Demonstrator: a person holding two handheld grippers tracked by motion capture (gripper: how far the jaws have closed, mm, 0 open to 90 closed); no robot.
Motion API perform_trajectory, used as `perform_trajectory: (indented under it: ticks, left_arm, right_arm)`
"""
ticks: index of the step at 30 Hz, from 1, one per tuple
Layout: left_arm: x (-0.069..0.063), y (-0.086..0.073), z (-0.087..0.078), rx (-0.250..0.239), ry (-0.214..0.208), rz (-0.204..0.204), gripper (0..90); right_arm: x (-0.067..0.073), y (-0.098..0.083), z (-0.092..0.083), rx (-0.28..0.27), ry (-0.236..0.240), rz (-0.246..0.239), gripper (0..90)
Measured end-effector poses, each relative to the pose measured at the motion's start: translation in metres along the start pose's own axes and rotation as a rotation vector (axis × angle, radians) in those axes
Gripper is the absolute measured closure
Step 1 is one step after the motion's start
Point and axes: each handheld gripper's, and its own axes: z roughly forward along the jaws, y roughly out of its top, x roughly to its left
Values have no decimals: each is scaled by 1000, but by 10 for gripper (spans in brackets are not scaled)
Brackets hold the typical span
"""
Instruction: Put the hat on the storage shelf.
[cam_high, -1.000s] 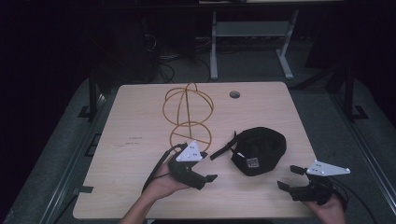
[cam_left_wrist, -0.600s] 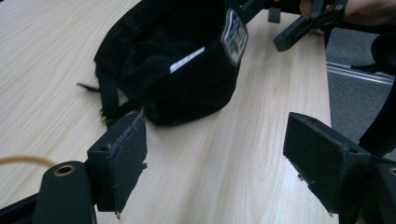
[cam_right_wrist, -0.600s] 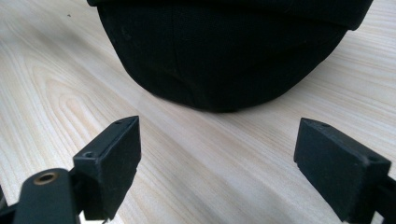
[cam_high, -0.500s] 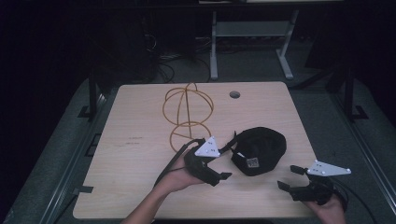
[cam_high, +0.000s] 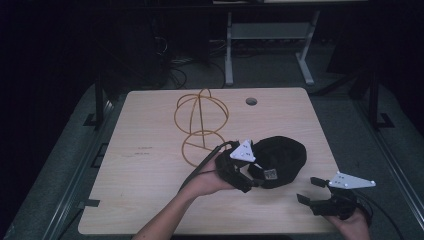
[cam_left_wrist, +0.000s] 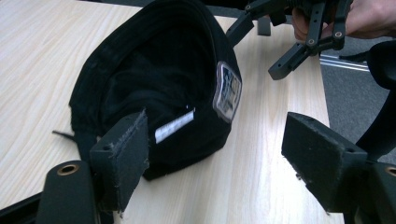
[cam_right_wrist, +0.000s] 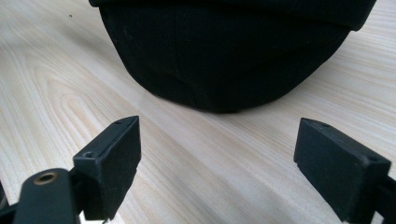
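Note:
A black cap (cam_high: 282, 156) lies upside down on the wooden table (cam_high: 150, 175), right of centre. In the left gripper view its hollow inside (cam_left_wrist: 159, 79) faces up, with a white tag and a patch label. My left gripper (cam_high: 254, 180) is open at the cap's left rim; in its own view (cam_left_wrist: 219, 158) the left jaw touches or nearly touches the cap's edge, and nothing is held. My right gripper (cam_high: 307, 190) stands open near the table's front right corner, a short way from the cap (cam_right_wrist: 224, 51), with bare wood between its jaws (cam_right_wrist: 224, 163).
A gold wire stand (cam_high: 200, 125) of hoops on a ring base rises just left of and behind the cap. A round cable hole (cam_high: 251, 101) sits near the far edge. My right gripper (cam_left_wrist: 303, 37) also appears in the left gripper view beyond the cap.
My left gripper has moved right from beside the wire stand's base up to the cap's rim. The right gripper and the cap have stayed put.

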Motion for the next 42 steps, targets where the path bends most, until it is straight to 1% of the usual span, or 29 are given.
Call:
perform_trajectory:
  ticks: [2,3,5,6,7,10,12,14,16,17,18,19,22,27,28,31,34,36,37,38,39,42]
  left_arm:
    - [2,3,5,8,-14,1,250]
    - [3,6,11,21,-22,4,251]
    - [3,8,16,28,-29,11,256]
    - [3,8,16,28,-29,11,265]
    - [4,11,20,36,-40,19,275]
    - [4,14,26,55,-48,37,307]
    - [5,16,30,72,-55,40,324]
    - [5,17,32,77,-58,38,345]
    - [6,18,36,92,-68,42,357]
    - [6,19,39,102,-81,46,369]
    - [6,19,39,102,-81,46,376]
    - [6,18,43,118,-91,49,382]
    - [6,17,48,131,-103,47,400]
    - [6,15,51,135,-104,54,432]
    - [7,14,51,133,-105,58,464]
    - [7,12,53,144,-113,65,511]
    - [7,10,55,145,-119,64,519]
    - [6,9,57,145,-132,81,561]
    - [6,9,57,145,-132,81,596]
    - [5,9,58,143,-141,97,628]
    - [4,9,59,142,-149,102,667]
    - [4,10,61,136,-159,113,759]
  right_arm:
    - [1,0,1,8,-3,-1,144]
    - [1,1,1,8,-1,-7,145]
    - [1,1,1,3,2,-12,144]
    - [1,1,1,3,2,-12,144]
    - [1,1,0,0,4,-10,145]
    - [1,0,1,0,0,-11,144]
    - [1,0,1,4,1,-12,145]
    - [1,0,1,3,2,-14,145]
    - [1,0,0,-2,1,-10,145]
    - [1,0,0,-2,1,-8,144]
    - [1,0,0,-2,1,-8,144]
    - [2,0,0,-2,2,-11,145]
    - [1,0,1,1,4,-12,145]
    - [2,0,0,-1,5,-13,144]
    - [2,0,1,0,4,-12,144]
    - [2,0,1,6,4,-15,144]
    - [3,0,2,8,5,-14,144]
    - [3,0,2,8,6,-16,144]
    - [3,0,2,8,6,-16,144]
    - [4,0,3,13,9,-10,145]
    - [4,-1,4,13,10,-13,145]
    - [4,-1,5,15,18,-12,145]
